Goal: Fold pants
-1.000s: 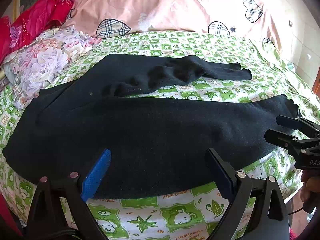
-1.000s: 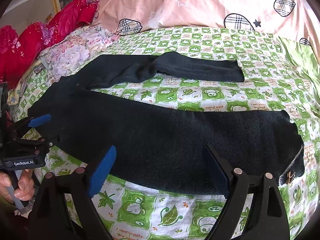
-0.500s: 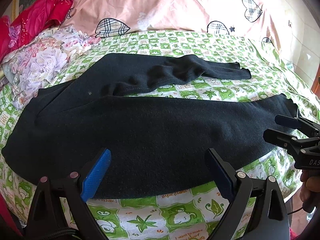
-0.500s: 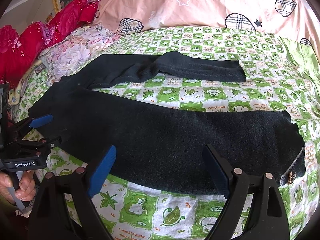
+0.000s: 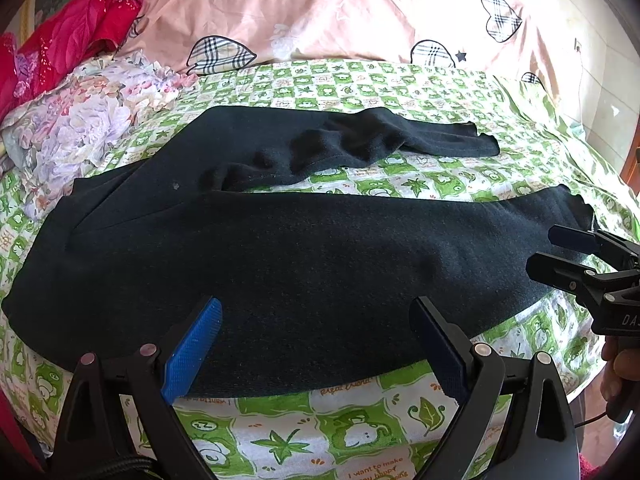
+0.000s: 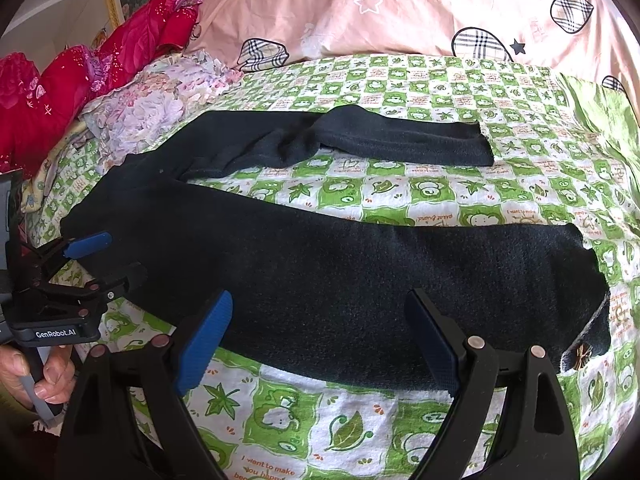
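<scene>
- The pants (image 5: 304, 256) are black, of a fuzzy knit-like fabric, and lie spread flat on the bed, lengthwise from left to right.
- The waist end lies at the left, the two leg ends at the right.
- The near leg (image 6: 400, 280) lies straight and smooth along the bed's front edge; its cuff at the right is partly turned up, showing a small metal ornament (image 6: 582, 354).
- The far leg (image 6: 360, 136) is narrower-looking, rumpled near the crotch, and angled away, leaving a wedge of bedsheet between the legs.
</scene>
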Tool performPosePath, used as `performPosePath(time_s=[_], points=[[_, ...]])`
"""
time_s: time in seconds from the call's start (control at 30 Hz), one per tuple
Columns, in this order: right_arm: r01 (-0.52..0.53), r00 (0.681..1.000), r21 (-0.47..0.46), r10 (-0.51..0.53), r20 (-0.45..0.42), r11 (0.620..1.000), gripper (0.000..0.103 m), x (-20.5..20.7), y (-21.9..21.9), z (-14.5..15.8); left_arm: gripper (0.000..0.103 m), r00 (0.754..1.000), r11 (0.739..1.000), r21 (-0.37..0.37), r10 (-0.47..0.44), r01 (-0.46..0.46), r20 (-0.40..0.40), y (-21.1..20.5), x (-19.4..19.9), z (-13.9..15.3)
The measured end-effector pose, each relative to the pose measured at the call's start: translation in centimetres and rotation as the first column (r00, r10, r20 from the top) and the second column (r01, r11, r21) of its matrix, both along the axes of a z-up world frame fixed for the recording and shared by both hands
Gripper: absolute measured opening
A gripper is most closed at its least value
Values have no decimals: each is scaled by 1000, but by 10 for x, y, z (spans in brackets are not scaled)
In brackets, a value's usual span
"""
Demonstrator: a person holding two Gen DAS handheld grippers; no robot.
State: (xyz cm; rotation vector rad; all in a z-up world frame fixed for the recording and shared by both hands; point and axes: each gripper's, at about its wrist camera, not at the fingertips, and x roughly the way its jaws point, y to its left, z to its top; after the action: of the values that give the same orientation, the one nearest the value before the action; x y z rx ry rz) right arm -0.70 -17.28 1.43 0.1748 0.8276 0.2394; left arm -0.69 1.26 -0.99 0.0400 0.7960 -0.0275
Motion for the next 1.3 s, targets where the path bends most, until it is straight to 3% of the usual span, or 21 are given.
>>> performPosePath(time_s=[0.87, 1.17, 1.3], points=[[0, 1000, 39, 0, -7, 999, 88, 5, -4, 6, 95, 997, 998, -24, -65, 64, -42, 0, 13, 1], [22, 1000, 51, -22, -14, 998, 88, 34, -22, 14, 95, 995, 996, 5, -93, 93, -31, 7, 43, 16], [21, 1000, 57, -20, -14, 998, 88, 51, -31, 18, 95, 992, 993, -15, -118, 118, -49, 14, 68, 24]])
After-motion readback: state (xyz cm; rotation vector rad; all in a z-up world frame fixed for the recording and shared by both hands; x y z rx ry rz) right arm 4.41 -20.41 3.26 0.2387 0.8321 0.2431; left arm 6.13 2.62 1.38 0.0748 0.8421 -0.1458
